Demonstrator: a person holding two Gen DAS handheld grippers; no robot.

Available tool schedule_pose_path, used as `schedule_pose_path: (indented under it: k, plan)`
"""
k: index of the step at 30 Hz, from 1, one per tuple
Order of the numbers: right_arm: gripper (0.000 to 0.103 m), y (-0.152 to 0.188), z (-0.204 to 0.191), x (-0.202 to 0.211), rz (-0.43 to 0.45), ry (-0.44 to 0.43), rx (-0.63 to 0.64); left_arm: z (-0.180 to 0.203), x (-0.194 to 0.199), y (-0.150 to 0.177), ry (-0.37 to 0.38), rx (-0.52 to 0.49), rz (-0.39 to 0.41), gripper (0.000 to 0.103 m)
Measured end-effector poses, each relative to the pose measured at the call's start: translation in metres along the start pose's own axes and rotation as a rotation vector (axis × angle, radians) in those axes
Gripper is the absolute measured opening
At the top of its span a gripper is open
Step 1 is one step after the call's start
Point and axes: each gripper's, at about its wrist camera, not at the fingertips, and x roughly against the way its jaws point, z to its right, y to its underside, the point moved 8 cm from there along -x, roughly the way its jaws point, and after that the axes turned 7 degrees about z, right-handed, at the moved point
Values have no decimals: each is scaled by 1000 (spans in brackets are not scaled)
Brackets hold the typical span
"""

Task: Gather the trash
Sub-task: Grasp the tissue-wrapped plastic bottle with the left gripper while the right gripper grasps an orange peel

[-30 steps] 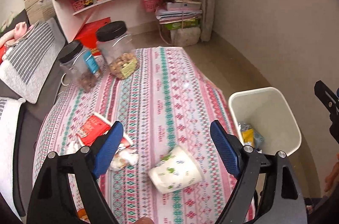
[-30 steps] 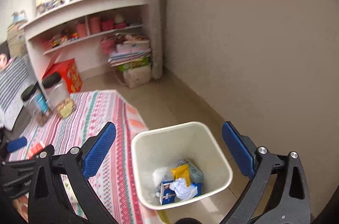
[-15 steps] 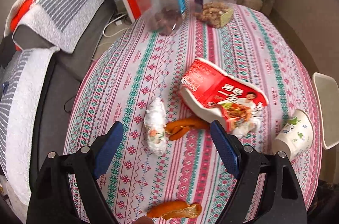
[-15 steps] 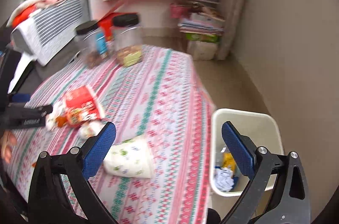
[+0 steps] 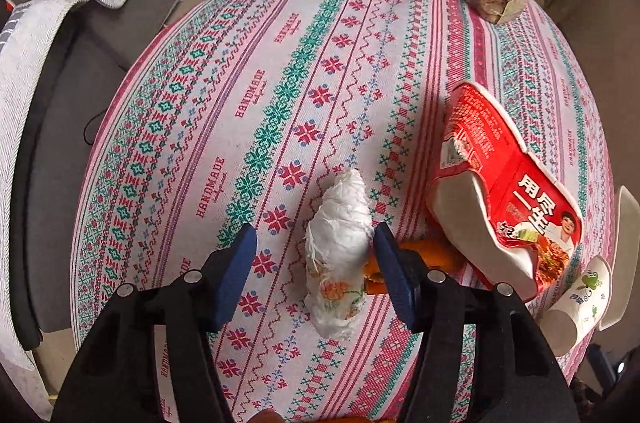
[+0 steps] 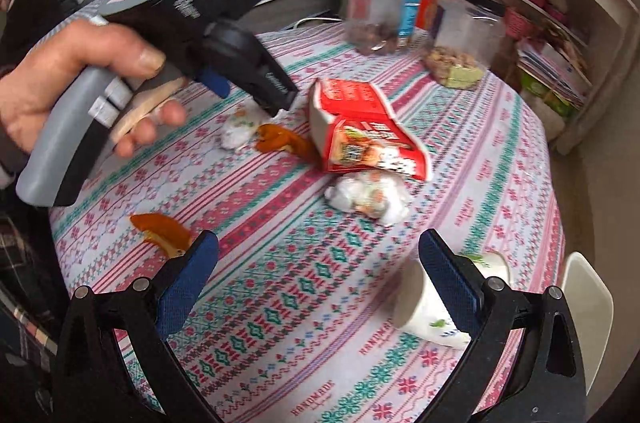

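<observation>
So the left gripper (image 5: 314,255) has dropped down over the crumpled tissue wad (image 5: 339,255) since a second ago, when it was hovering over the paper cup and the bin. Its jaws have just been closing, and the wad sits between them now: the right pad looks to be touching it, the left pad is clear of it, so I'd call that not quite a pinch yet. My guess is this wad is the next piece headed for the white bin (image 6: 588,303), whose rim peeks in at the table's edge.

The right gripper (image 6: 320,271) has swung from the bin back over the table, spread wide with nothing in it, the tipped paper cup (image 6: 420,311) just by its right finger.

Still lying out: the crushed red noodle cup (image 5: 496,199), orange peel (image 6: 162,231) and a second tissue wad (image 6: 368,197).

Writing-wise, the tablecloth (image 5: 248,95) says "HANDMADE" over and over. The noodle cup has big white Chinese characters, and I can't make out the small print.
</observation>
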Motion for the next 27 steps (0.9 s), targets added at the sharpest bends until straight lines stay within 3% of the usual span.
schedule_pose_path:
  k: [3,5,6,13,16,22,24,27]
  plan:
    - [96,2,-20,-5,-17,-61,48,-1,-8,5,35,7,-41,49]
    - [96,4,-29,-9,-31,-104,58,1,-8,8,86,12,-55,32]
    - [96,4,-34,-11,-39,-128,57,2,-5,9,106,10,-57,31]
    - [95,6,-74,-26,-67,-262,94,-14,31,6,124,22,22,30]
    - [90,7,-89,-36,-80,-301,116,-25,44,5,118,32,51,30]
    - [66,11,-106,-57,-109,-341,145,-44,52,13,120,44,45,30]
    - [42,8,-103,-58,-105,-344,141,-50,53,16,117,48,45,30]
    - [24,3,-91,-57,-113,-391,53,-60,51,15,101,67,50,30]
